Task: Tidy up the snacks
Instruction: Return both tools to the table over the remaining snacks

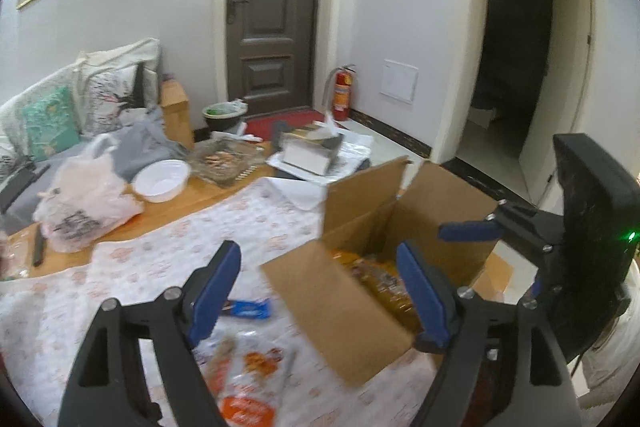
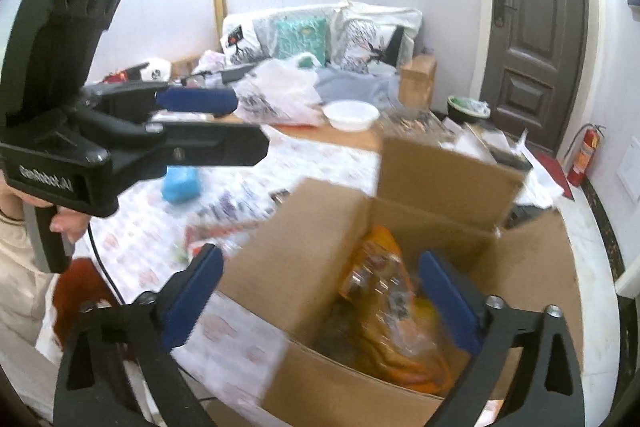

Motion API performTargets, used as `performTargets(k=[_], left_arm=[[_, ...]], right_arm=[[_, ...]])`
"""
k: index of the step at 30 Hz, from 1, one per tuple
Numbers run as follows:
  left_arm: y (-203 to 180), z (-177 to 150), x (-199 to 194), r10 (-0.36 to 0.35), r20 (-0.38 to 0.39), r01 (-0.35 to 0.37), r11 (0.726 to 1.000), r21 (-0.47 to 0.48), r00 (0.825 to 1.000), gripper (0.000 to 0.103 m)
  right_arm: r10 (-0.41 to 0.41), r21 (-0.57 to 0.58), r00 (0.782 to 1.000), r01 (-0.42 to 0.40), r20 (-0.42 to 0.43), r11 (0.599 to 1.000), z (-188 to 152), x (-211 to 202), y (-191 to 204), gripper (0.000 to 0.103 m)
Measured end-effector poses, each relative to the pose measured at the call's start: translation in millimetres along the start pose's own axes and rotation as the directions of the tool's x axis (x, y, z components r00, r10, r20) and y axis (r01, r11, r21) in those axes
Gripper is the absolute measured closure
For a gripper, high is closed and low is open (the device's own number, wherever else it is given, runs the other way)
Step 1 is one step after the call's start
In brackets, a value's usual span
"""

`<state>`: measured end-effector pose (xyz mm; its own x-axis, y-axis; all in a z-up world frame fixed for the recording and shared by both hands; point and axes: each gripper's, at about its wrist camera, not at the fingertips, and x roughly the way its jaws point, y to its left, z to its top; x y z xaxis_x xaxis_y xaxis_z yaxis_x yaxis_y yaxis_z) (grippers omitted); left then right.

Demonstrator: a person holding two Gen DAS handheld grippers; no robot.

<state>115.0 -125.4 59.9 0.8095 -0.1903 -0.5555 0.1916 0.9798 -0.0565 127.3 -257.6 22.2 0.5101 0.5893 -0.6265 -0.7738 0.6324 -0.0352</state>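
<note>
An open cardboard box (image 1: pixel 352 311) (image 2: pixel 320 227) stands on the patterned tablecloth with orange snack bags (image 2: pixel 384 291) (image 1: pixel 384 279) inside. My left gripper (image 1: pixel 320 295) is open and empty, above the box's near flap. Below it lie a blue snack pack (image 1: pixel 250 309) and an orange and white snack bag (image 1: pixel 244 379). My right gripper (image 2: pixel 324 303) is open and empty, over the box opening above the orange bags. The right gripper shows in the left wrist view (image 1: pixel 472 231), and the left gripper in the right wrist view (image 2: pixel 224 123). A blue bag (image 2: pixel 180 185) lies on the cloth.
A white bowl (image 1: pixel 162 181) (image 2: pixel 351 115), a plastic bag (image 1: pixel 80 199) (image 2: pixel 280 91) and a glass tray (image 1: pixel 226 159) sit at the table's far side. A sofa with cushions (image 2: pixel 320 39) stands behind. A bin (image 1: pixel 224 117), a fire extinguisher (image 1: pixel 343 93) and a door (image 1: pixel 272 11) are beyond.
</note>
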Motion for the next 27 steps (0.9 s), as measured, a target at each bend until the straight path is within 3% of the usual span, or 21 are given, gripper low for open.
performTargets(k=[4,14,23,27], left_arm=[[30.6,-16.0,-30.8,0.049,0.019,-0.049,0.999,-0.023,0.999,0.024],[117.6,-84.3,-71.9,0.105,0.003,-0.104,0.987,-0.121,0.994,0.023],[162.7,-137.5,-41.2,0.037,-0.057,-0.047,0.981,-0.187,0.998,0.023],[178.4,-154.7,-17.3,0.002,-0.081,-0.02,0.975,-0.221,0.997,0.023]], right_arm=[[-0.003,-0.005,1.0,0.003,0.021,1.0,15.5,5.6,34.7,0.0],[0.128,-0.03,0.992,-0.129,-0.009,0.991,26.3,49.7,137.0,0.0],[0.151,0.09,0.987,-0.146,-0.053,0.985,1.0,88.9,177.9,0.001],[0.097,0.203,0.993,-0.081,-0.071,0.976,-20.2,110.2,175.4,0.001]])
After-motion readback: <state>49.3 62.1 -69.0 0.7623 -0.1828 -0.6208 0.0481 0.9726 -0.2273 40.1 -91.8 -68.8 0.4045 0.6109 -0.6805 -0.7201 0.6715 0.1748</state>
